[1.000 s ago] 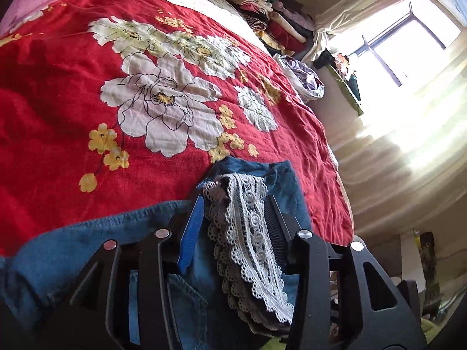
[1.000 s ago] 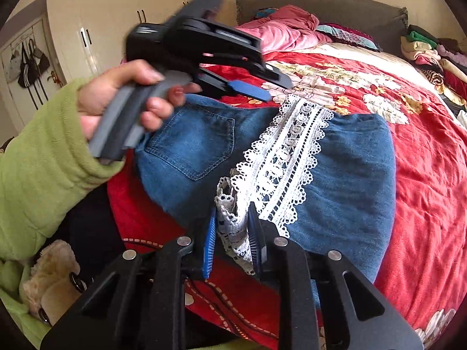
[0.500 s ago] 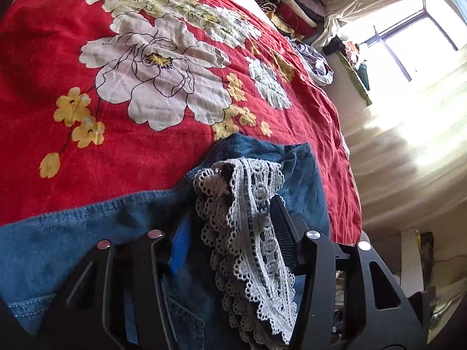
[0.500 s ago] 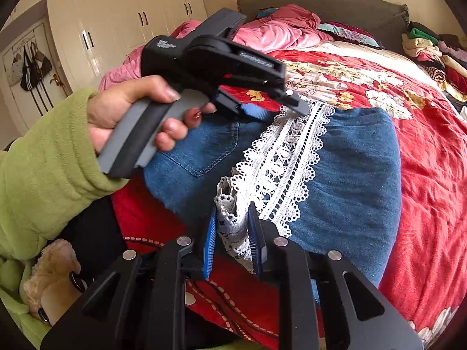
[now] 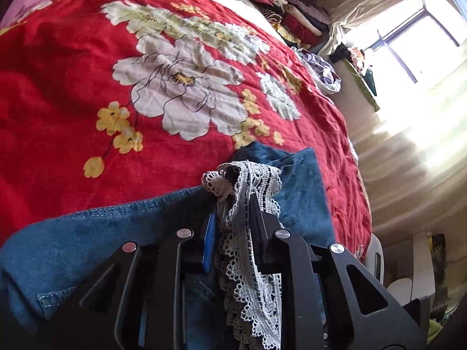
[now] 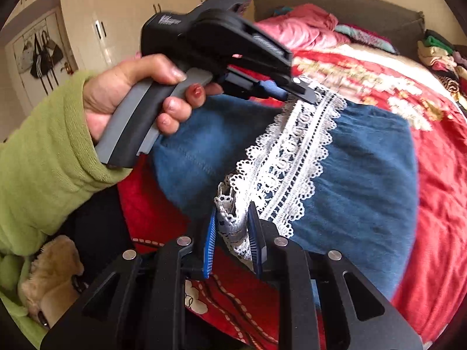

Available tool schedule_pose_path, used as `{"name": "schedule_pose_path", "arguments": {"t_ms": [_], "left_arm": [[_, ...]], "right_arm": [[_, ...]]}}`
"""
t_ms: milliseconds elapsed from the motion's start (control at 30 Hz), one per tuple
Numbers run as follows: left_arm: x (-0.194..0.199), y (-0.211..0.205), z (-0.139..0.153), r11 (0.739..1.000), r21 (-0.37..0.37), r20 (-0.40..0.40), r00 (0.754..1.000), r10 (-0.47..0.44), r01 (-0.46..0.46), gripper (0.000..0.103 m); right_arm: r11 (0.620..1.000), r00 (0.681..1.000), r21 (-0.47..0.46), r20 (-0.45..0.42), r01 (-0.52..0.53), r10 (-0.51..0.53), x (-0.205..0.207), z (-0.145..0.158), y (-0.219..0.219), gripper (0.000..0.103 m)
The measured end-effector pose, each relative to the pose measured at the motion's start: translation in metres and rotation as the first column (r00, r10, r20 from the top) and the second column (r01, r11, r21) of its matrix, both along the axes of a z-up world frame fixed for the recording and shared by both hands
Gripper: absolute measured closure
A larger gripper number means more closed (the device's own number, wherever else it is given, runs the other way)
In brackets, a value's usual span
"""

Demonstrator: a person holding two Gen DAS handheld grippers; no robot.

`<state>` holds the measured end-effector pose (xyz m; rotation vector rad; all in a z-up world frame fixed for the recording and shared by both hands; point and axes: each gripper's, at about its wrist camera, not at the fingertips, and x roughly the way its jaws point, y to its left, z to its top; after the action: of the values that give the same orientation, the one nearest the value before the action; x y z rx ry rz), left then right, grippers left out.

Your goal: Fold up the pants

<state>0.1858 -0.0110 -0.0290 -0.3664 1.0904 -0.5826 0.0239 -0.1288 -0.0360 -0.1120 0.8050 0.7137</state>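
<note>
The right gripper (image 6: pixel 232 237) clamps the near end of the white lace trim (image 6: pixel 287 160) on a pair of denim pants (image 6: pixel 359 180), which lie folded on a red floral bedspread (image 5: pixel 73 93). At the far end of the same lace strip, the left gripper (image 5: pixel 232 221) — held by a hand (image 6: pixel 137 96) in a green fleece sleeve (image 6: pixel 41 160) — is closing its jaws, the bunched lace already pinched between the pads. The pants sit near the bed's near edge, their waistband seam (image 5: pixel 116 207) running left of the left gripper. Beyond the pants the bedspread is mostly open, broad and flat — a pink quilt (image 6: pixel 303 26) bunches at the headboard end, and a stack of folded clothes (image 5: pixel 286 14) lines the far corner by the window (image 5: pixel 420 29). Past the bed's left side stand cream wardrobe doors (image 6: pixel 116 20).
</note>
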Motion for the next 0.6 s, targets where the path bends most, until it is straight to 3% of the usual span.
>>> {"name": "schedule_pose_path", "arguments": {"t_ms": [167, 267, 333, 600], "left_arm": [[-0.004, 0.002, -0.002, 1.0, 0.003, 0.023, 1.0, 0.001, -0.001, 0.08], [-0.018, 0.007, 0.015, 0.999, 0.044, 0.089, 0.996, 0.01, -0.014, 0.066], [-0.03, 0.01, 0.027, 0.997, 0.076, 0.141, 0.99, 0.018, -0.029, 0.062], [-0.088, 0.001, 0.045, 0.991, 0.136, 0.239, 0.971, -0.017, -0.017, 0.056]], "right_arm": [[1.0, 1.0, 0.015, -0.023, -0.012, 0.012, -0.003, 0.0, -0.001, 0.075], [0.996, 0.999, 0.085, -0.027, -0.016, 0.018, -0.01, 0.016, -0.017, 0.072], [0.994, 1.0, 0.103, 0.01, 0.019, -0.02, -0.016, 0.029, -0.033, 0.064], [0.977, 0.976, 0.052, 0.062, 0.205, -0.208, -0.012, 0.036, -0.088, 0.064]]}}
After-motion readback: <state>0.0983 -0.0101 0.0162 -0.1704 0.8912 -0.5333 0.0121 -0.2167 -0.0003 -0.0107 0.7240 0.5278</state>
